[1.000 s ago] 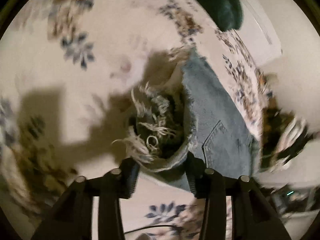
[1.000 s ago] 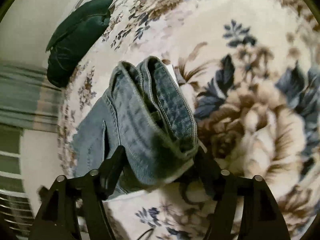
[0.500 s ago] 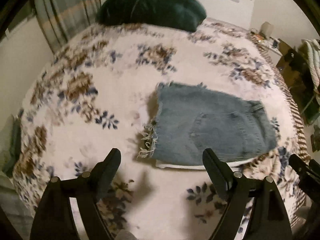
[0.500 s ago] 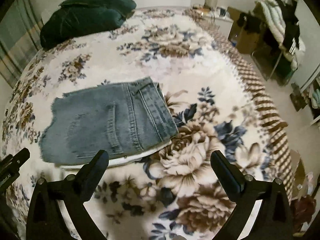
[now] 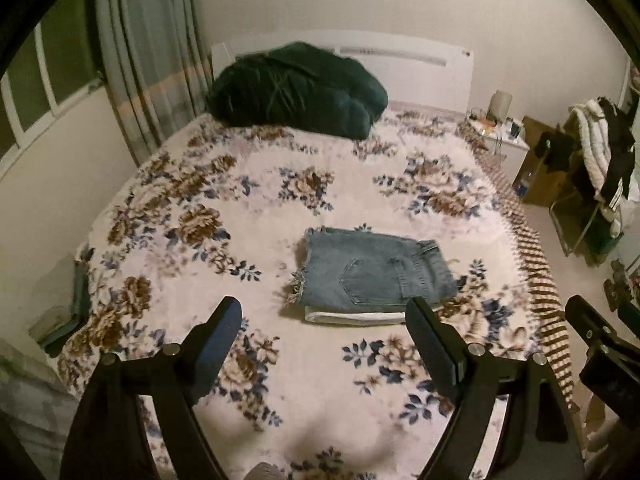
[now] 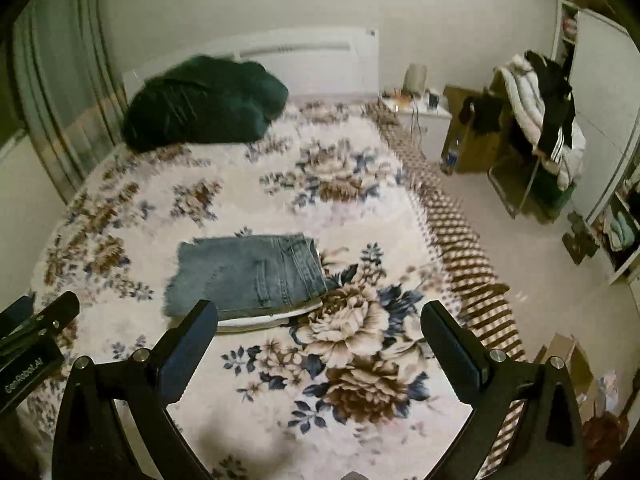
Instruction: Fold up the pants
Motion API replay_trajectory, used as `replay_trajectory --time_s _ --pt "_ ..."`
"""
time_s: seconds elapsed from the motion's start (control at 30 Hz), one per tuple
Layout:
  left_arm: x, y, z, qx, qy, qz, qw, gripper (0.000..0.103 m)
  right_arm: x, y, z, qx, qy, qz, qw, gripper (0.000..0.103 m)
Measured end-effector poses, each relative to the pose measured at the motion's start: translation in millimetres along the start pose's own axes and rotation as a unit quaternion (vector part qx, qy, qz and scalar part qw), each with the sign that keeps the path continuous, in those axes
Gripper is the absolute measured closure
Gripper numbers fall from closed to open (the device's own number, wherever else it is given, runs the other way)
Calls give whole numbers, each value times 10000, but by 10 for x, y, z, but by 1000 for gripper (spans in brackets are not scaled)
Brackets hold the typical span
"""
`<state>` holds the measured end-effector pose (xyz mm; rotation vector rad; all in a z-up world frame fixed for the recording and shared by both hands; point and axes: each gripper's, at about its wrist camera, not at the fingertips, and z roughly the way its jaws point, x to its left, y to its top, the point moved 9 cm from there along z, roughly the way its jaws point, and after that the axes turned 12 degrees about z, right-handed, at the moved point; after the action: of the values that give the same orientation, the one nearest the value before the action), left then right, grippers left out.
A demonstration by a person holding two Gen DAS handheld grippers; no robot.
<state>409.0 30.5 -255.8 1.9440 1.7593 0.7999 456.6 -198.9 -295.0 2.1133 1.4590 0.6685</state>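
Folded jeans (image 5: 376,270) on bed (image 5: 280,380), both claws empty.

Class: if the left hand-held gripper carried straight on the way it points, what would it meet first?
Probably the folded denim pants on the floral blanket; the open left hand-held gripper aims near them, though depth is unclear.

Left gripper (image 5: 324,314) is hovering with jaws spread wide, nothing sitting between the fingers (image 5: 218,330). Right gripper (image 6: 320,320) is doing likewise, jaws wide apart and gripping nothing, its fingers (image 6: 450,338) angling outward. Each gripper's body is showing at the edge of the other's view, so they're sitting side by side.
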Motion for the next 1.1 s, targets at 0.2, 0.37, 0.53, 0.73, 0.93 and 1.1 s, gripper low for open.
replay_trajectory --time_s 0.2,0.37,0.53,0.73,0.93,1.1 --pt "-61 -103 -880 -270 -12 -49 9996 19 -114 -3 -1201 -385 273 -182 9987 0" --pt "-62 -204 -1451 -423 7 -36 9991 19 -205 -105 -1967 -575 357 -306 9972 0" --pt "-25 -264 -1813 -498 -33 -35 9987 19 -261 -157 -2671 -785 425 -319 9955 0" --pt "106 -271 -2031 -594 16 -99 9982 18 -276 -213 -3140 -837 396 -306 9952 0" --pt "117 -326 -2176 -707 42 -99 9974 0 -284 -229 -3351 -893 387 -321 9947 0" --pt "130 -334 -2202 -710 -7 -97 9974 0 -259 -187 -3339 -893 413 -328 9946 0"
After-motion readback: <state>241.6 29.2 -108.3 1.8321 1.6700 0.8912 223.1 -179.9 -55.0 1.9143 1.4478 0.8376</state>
